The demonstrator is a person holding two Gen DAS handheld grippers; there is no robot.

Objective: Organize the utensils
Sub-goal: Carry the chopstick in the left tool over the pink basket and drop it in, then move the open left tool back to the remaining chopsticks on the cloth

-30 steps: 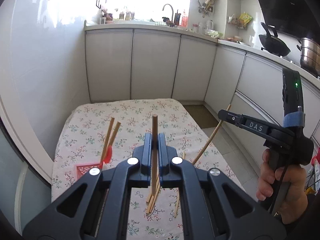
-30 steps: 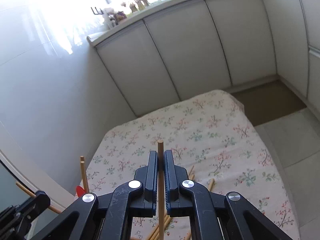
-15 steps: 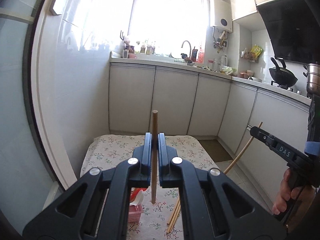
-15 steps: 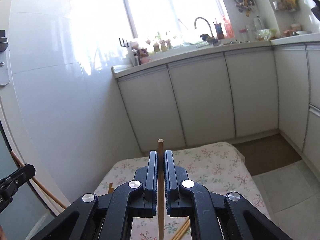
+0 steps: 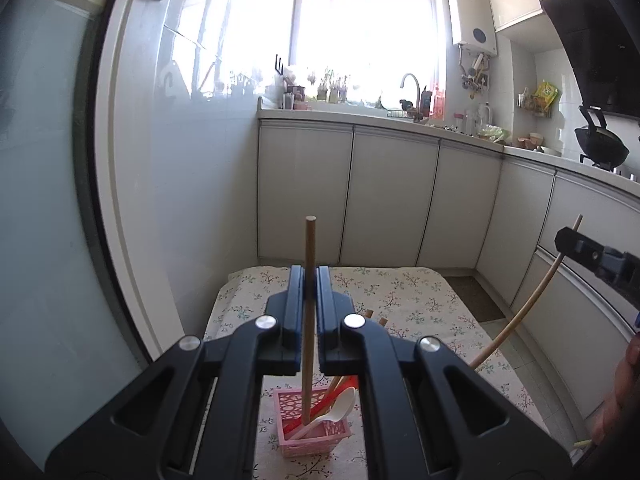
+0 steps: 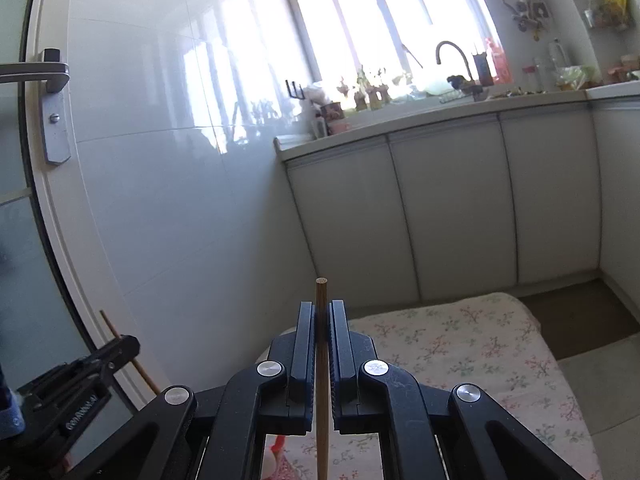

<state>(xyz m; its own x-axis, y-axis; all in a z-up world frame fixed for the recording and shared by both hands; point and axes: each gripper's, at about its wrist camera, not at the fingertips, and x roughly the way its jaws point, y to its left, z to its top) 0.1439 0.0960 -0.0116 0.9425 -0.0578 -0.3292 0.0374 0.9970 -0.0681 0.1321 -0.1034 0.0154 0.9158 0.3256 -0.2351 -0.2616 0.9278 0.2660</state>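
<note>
Floral tablecloth (image 5: 420, 304), pink basket (image 5: 310, 436): spoon (image 5: 336, 412), perhaps chopsticks

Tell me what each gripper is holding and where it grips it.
Each holds one wooden chopstick upright: left gripper clamps its chopstick near the top; right gripper clamps its chopstick just below the top end.

My left gripper (image 5: 310, 280) and right gripper (image 6: 322, 316) both clamped tight, pointing slightly downward, side by side.
</note>
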